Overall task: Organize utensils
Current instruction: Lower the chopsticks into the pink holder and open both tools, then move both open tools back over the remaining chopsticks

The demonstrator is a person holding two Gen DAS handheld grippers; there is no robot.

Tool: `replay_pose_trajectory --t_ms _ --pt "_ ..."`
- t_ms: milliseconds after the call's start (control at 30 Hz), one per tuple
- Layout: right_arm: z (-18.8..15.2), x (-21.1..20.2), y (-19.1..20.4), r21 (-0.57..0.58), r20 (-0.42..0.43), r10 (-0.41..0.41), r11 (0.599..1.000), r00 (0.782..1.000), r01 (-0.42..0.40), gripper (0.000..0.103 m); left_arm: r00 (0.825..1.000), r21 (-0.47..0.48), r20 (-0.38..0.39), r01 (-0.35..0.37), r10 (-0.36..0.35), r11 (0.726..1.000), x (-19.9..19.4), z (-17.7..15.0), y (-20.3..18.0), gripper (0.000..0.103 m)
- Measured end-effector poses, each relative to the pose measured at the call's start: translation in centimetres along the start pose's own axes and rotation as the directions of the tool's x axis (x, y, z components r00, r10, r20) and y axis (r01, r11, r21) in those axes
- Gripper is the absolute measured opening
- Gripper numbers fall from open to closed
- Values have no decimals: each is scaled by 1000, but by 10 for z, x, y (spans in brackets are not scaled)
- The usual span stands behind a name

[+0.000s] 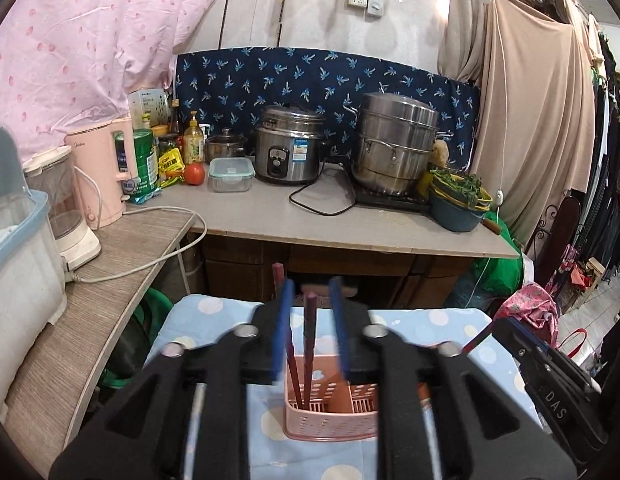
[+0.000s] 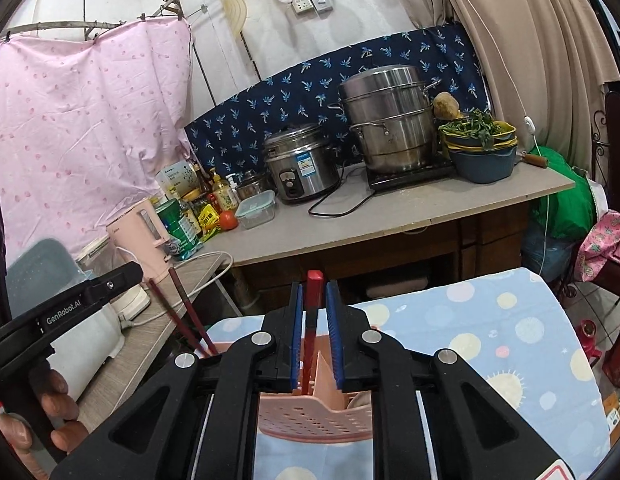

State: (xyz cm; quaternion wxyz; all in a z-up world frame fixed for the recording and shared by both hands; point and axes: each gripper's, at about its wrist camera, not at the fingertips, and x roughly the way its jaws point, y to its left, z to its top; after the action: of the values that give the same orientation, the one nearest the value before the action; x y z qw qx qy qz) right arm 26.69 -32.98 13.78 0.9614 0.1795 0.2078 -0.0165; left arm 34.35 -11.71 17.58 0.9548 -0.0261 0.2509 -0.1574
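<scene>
Partly hidden behind both sets of black linkages, the pink utensil holder [image 1: 330, 412] stands on the blue dotted cloth [image 1: 430, 320], and it serves as the landmark. In the left wrist view its base and left wall are cut off by the gripper body, and the perforated front is blurred. Two dark red chopsticks [image 1: 308, 344] stand in its left compartment, leaning slightly apart, their tops rising between the blue pads of the left gripper [image 1: 310, 300]; those pads stand apart with a clear gap on either side of the sticks, so the tongs are open and touch nothing. The right gripper [image 2: 315, 300] hangs above the holder, its pads drawn close around a red chopstick [image 2: 313, 308] whose lower end dips into the holder beside a pink divider; whether the tip reaches the bottom cannot be seen. Another red stick [image 1: 476, 338] shows right of the holder in the left wrist view, its lower end hidden behind the black frame. Left of the holder a wood-grain shelf [image 1: 122, 264] edge runs close, with a white cord [image 1: 150, 260] trailing over it. Beyond the holder the cloth ends at a dark gap before the grey counter [image 1: 350, 224]. Right of the holder the cloth lies open to its edge.
</scene>
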Motion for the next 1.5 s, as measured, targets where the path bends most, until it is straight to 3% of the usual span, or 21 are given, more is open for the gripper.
replay_pose_trajectory --t_ms 67,200,600,767,1067,1500 --pt "2 -5 -2 8 11 4 1000 1000 -4 16 1000 -6 10 -8 8 1000 -3 -2 2 41" --pt "4 -19 -2 14 34 11 1000 999 -12 21 1000 -13 12 -10 11 1000 -12 -3 6 45" --pt "-25 -82 -3 38 -1 54 998 999 -54 21 1000 19 -30 -4 5 1000 -70 -33 18 49" --pt "-59 -116 -4 40 -45 60 998 997 -58 21 998 26 -61 0 2 1000 -99 -62 24 49" --pt "-146 -169 2 -32 -156 -6 999 988 1 21 989 25 -148 -13 17 1000 -138 -140 40 49" --pt "-260 -189 4 -38 -350 -49 999 935 37 21 960 68 -278 -21 39 998 -156 -251 37 49"
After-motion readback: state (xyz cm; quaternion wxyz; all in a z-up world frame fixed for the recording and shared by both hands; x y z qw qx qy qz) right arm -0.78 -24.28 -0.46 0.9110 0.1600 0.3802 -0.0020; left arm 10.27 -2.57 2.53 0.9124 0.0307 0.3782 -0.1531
